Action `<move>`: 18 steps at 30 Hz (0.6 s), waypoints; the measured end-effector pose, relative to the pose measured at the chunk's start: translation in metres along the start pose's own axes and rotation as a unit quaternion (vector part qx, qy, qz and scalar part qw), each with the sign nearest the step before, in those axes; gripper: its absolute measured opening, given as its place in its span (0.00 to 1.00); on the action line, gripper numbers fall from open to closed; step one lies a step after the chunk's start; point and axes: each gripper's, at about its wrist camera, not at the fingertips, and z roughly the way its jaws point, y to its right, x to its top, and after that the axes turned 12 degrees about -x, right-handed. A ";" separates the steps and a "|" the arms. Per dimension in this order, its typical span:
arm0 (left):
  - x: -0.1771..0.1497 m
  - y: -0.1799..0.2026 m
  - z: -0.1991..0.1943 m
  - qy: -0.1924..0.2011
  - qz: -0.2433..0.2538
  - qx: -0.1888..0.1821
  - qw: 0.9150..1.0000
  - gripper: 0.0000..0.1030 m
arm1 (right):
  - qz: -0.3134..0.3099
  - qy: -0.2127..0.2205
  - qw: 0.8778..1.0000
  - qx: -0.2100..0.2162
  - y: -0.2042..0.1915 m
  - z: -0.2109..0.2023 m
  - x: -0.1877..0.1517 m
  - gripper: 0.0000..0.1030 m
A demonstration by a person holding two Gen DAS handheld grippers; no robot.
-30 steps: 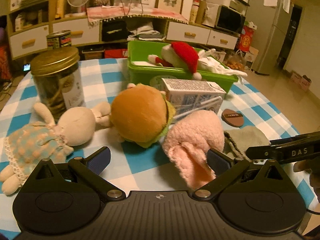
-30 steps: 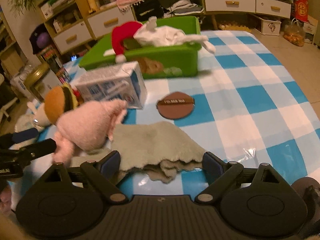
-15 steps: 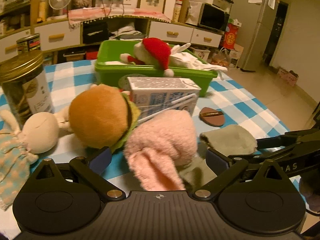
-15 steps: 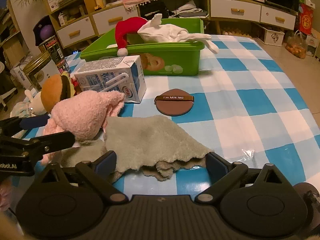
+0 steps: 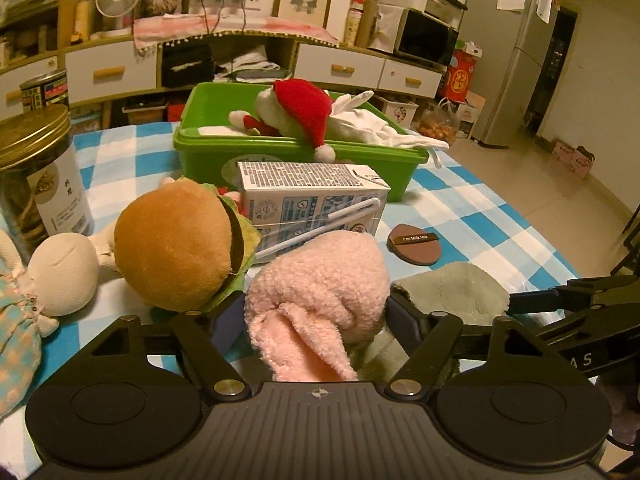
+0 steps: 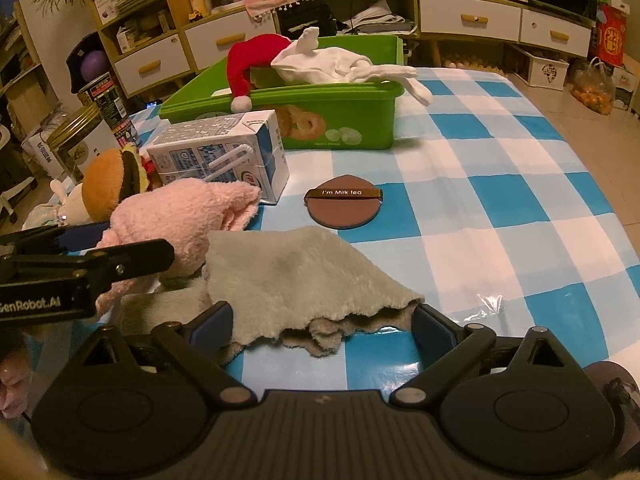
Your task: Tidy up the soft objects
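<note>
A pink plush toy (image 5: pixel 320 280) lies on the checked tablecloth (image 6: pixel 500 200), between the fingers of my left gripper (image 5: pixel 316 316). Its jaws are closing, and both pads touch the plush's sides. A grey-green fleece cloth (image 6: pixel 288 276) lies crumpled beside the plush, its near edge between the spread fingers of my open right gripper (image 6: pixel 322 324). A burger plush (image 5: pixel 176 240) and a cream rabbit doll (image 5: pixel 60 272) lie to the left. The green bin (image 5: pixel 296 160) behind holds a Santa-hat toy (image 5: pixel 304 108) and a white cloth (image 5: pixel 372 128).
A milk carton with a straw (image 5: pixel 312 196) lies between the plushes and the bin. A brown round pad (image 6: pixel 344 206) rests right of it. A gold-lidded jar (image 5: pixel 36 176) and a tin (image 5: pixel 44 90) stand far left. Cabinets line the back wall.
My left gripper shifted right from the burger plush to the pink plush, and its fingers drew in onto it. My right gripper stayed at the cloth's edge.
</note>
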 end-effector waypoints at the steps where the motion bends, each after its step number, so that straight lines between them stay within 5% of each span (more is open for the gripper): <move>1: 0.000 0.001 0.000 0.000 0.001 0.001 1.000 0.70 | 0.000 0.000 1.000 0.000 0.000 0.000 0.000 0.72; 10: 0.000 0.003 -0.002 0.001 0.004 0.005 1.000 0.64 | -0.006 0.004 1.000 0.001 -0.002 -0.002 0.000 0.62; 18: 0.002 0.004 -0.005 0.001 0.000 -0.002 1.000 0.61 | -0.015 0.005 0.999 0.034 -0.007 -0.006 0.002 0.21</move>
